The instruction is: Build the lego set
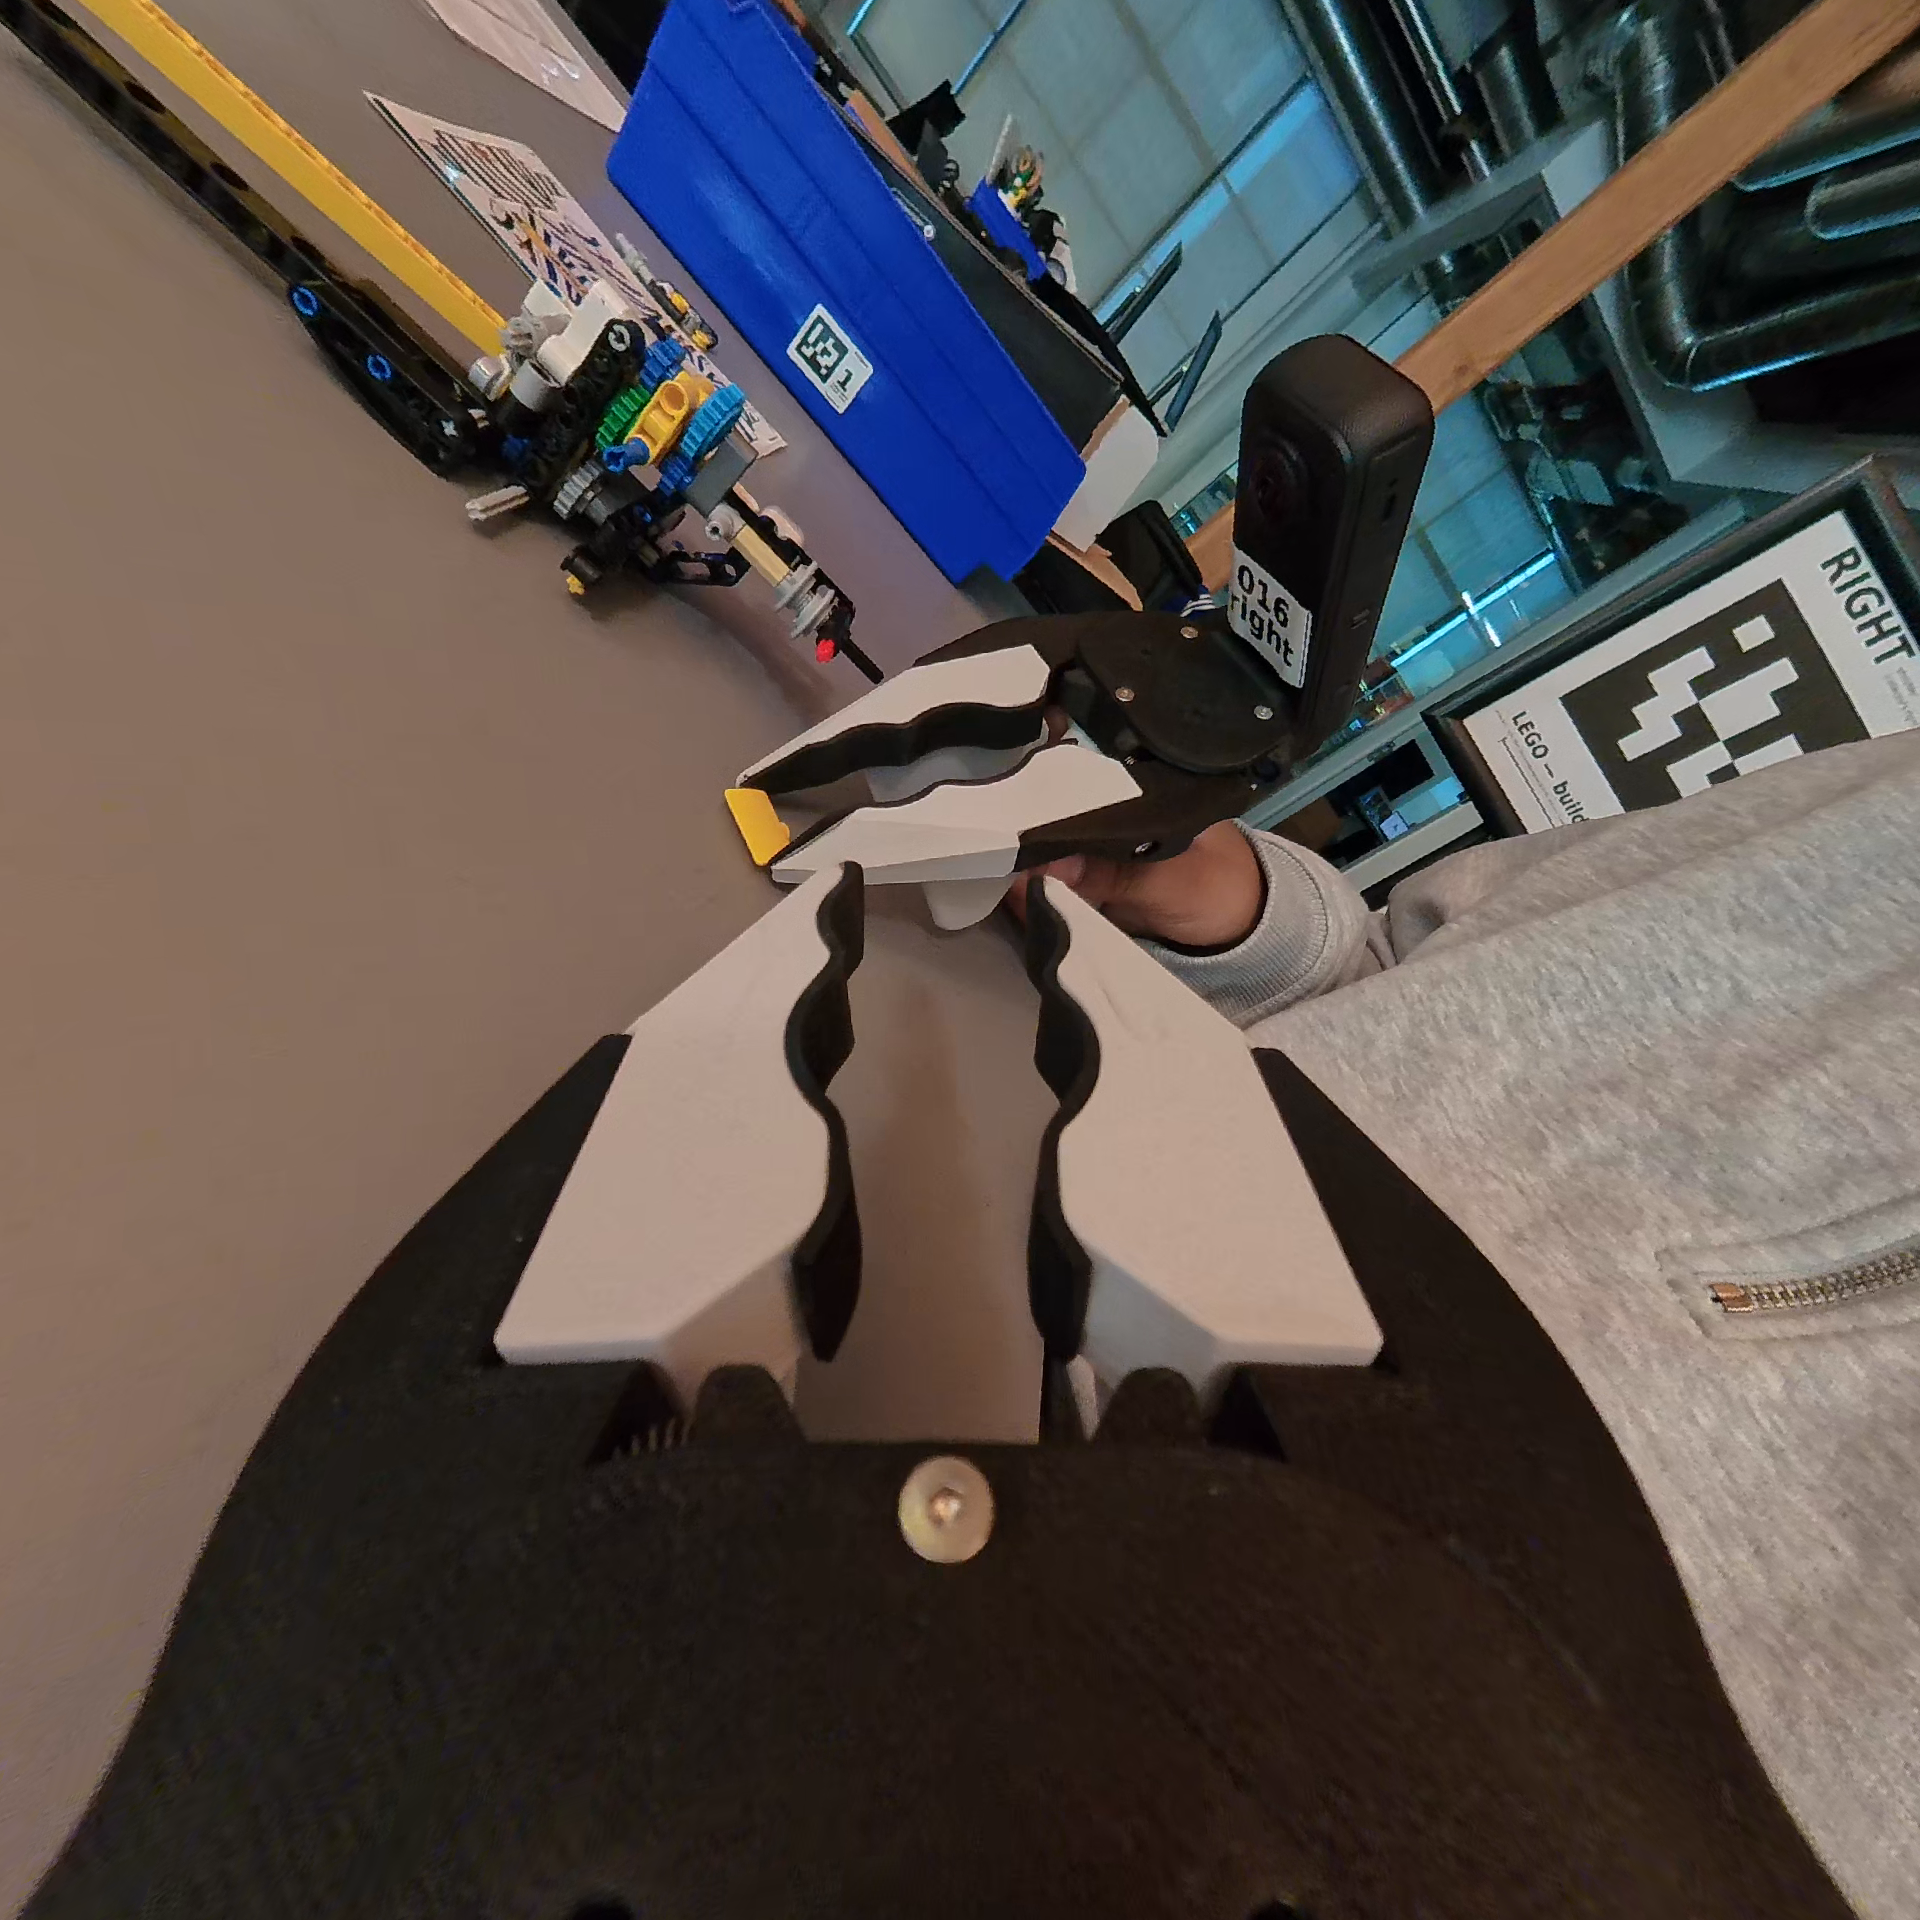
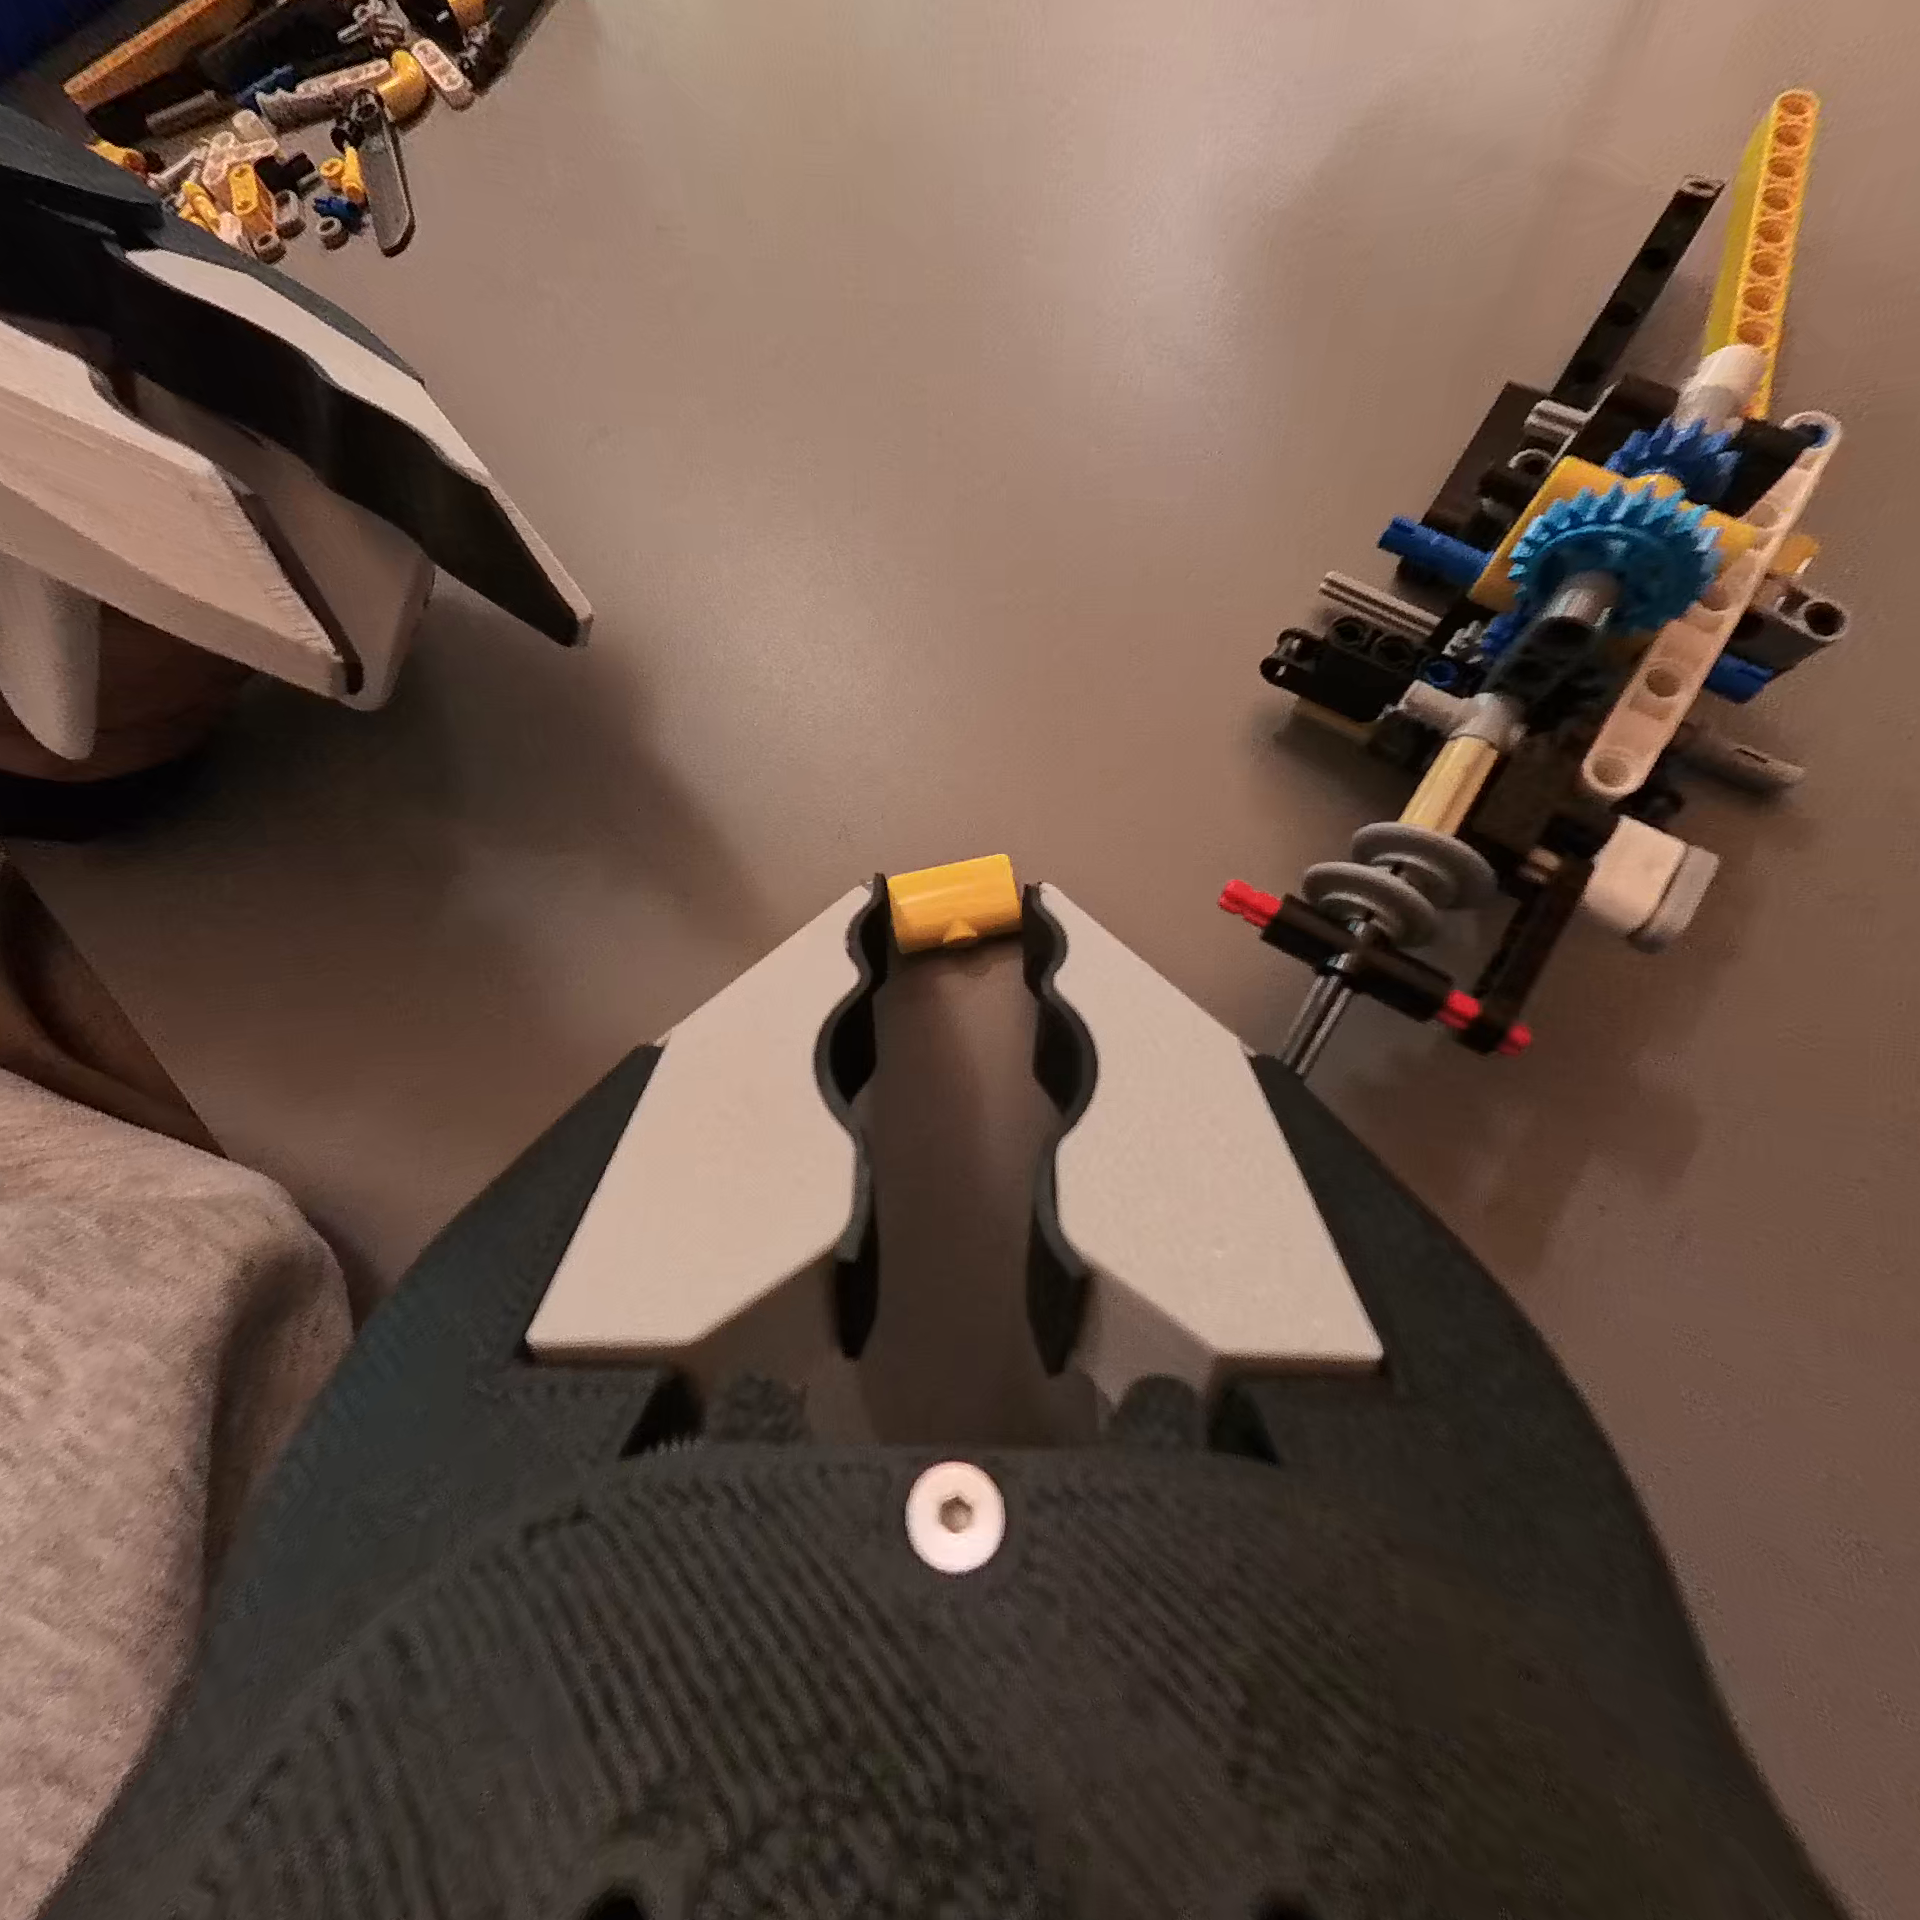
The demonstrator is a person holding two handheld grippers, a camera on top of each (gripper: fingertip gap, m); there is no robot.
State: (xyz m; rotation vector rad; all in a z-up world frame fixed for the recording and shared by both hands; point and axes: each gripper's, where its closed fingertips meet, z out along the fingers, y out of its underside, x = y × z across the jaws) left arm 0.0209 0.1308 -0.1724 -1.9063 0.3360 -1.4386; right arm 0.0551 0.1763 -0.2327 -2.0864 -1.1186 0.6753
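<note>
Left wrist view: left gripper (image 1: pixel 940 894) jaws apart, nothing between them, held over the grey table (image 1: pixel 260 935). Just ahead, right gripper (image 1: pixel 774 826) pinches a small yellow lego piece (image 1: pixel 755 824) at its tips. Partly built lego model (image 1: pixel 623 436) lies farther off beside a blue bin (image 1: pixel 831 312).

Right wrist view: right gripper (image 2: pixel 956 902) clamps the yellow lego piece (image 2: pixel 953 900) between its fingertips. Lego model (image 2: pixel 1590 623) lies to the right; loose lego parts (image 2: pixel 301 135) top left; left gripper (image 2: pixel 457 644) at left, apart from both.
</note>
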